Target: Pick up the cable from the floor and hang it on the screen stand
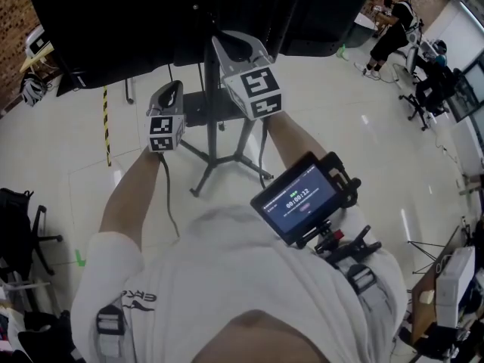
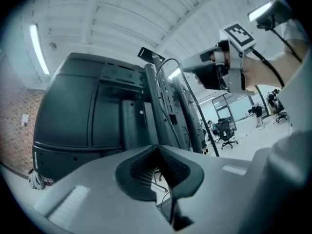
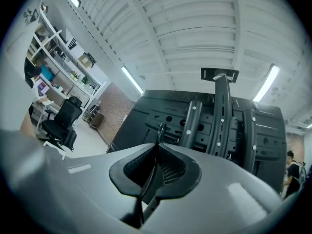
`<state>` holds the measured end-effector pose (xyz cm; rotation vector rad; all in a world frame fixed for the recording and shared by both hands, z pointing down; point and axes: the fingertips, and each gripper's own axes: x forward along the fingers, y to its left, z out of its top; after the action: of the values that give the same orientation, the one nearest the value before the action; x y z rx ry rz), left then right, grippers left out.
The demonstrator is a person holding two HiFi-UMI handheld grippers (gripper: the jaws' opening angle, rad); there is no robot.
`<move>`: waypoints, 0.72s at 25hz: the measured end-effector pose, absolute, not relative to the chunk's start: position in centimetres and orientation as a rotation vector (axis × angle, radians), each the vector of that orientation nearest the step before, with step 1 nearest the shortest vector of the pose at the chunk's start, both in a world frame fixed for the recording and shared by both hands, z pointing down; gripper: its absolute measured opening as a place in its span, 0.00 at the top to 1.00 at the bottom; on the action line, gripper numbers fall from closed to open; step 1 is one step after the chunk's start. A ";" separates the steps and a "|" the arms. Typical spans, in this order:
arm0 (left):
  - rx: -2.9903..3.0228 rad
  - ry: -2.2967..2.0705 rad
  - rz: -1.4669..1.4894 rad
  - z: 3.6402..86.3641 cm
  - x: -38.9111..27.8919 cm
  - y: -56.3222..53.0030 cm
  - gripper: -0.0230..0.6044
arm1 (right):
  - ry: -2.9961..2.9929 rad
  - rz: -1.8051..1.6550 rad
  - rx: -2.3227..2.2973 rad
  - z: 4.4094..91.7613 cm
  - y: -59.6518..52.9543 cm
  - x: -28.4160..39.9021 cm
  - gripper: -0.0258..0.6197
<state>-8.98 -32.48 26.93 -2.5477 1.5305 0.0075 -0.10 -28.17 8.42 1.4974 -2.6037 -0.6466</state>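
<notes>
The back of the black screen (image 1: 151, 13) fills the top of the head view, on its stand (image 1: 215, 127). My right gripper (image 1: 227, 44) is raised to the screen's back, shut on a thin black cable (image 3: 148, 184). The cable runs up between the jaws, and its end shows above the tips (image 3: 158, 143). Lower and to the left, my left gripper (image 1: 172, 88) points at the stand post (image 2: 158, 106). Its jaws (image 2: 157, 147) are shut, and nothing shows between the pads. A black cable (image 2: 192, 99) arcs down beside the post, under the right gripper (image 2: 192, 65).
The stand's legs (image 1: 204, 176) spread over the pale floor below my arms. People (image 1: 389, 25) and office chairs (image 1: 423, 89) are at the far right, and a black chair (image 1: 19, 225) is at the left. A yellow-black strip (image 1: 106, 123) lies on the floor. Shelves (image 3: 63, 67) line one wall.
</notes>
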 end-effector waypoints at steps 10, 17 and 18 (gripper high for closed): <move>-2.612 1.448 0.062 25.2 -4.5 -31.2 0.96 | -2.500 -0.766 1.690 0.5 -27.1 6.7 0.91; -2.615 1.385 0.140 22.1 -0.7 -32.2 0.96 | -2.482 -0.794 1.823 -2.4 -29.2 12.7 0.91; -2.602 1.384 0.157 21.2 -0.1 -32.8 0.96 | -2.488 -0.803 1.827 -2.7 -29.7 13.5 0.91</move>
<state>-0.10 -32.78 21.16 -2.6025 1.3844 0.1573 13.54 -29.73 -2.71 1.8272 -2.4880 -0.8033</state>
